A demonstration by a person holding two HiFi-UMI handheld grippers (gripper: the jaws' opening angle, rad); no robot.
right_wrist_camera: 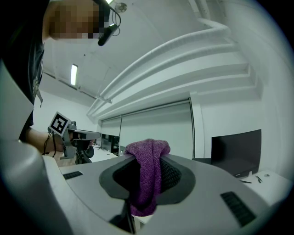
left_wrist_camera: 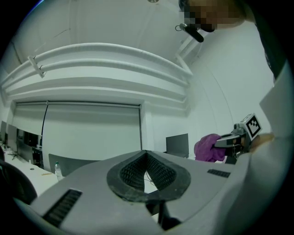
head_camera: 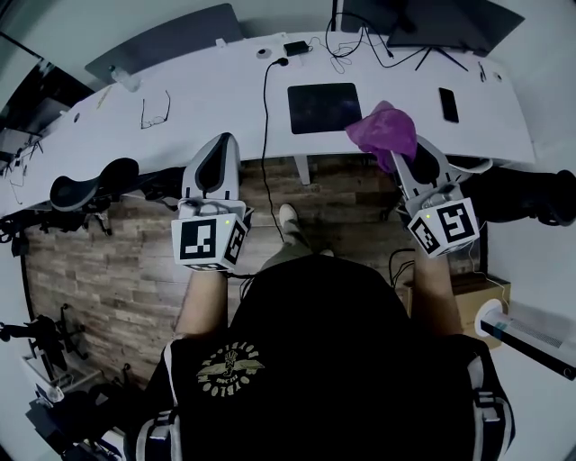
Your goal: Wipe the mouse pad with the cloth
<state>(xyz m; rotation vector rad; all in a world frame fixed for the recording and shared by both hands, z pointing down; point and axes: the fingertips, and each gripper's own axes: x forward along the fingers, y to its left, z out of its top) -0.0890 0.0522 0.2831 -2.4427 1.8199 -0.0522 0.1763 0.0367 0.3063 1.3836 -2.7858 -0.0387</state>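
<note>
Jaws of right gripper (right_wrist_camera: pixel 147 158) clamping purple cloth (right_wrist_camera: pixel 146 183)

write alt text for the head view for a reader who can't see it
Seen from above, the right hand-held gripper holds a purple cloth by the near right corner of a dark mouse pad on a white desk. The left hand-held gripper, shut and empty, hangs at the desk's near edge.

Office; long white curved bench (head_camera: pixel 202 99); dark flat monitor (head_camera: pixel 445 20) on stand; black rectangular mouse pad (head_camera: pixel 324 106); black swivel chair (head_camera: pixel 85 189); trailing black cable (head_camera: pixel 264 117); wood-plank floor (head_camera: pixel 108 270).
</note>
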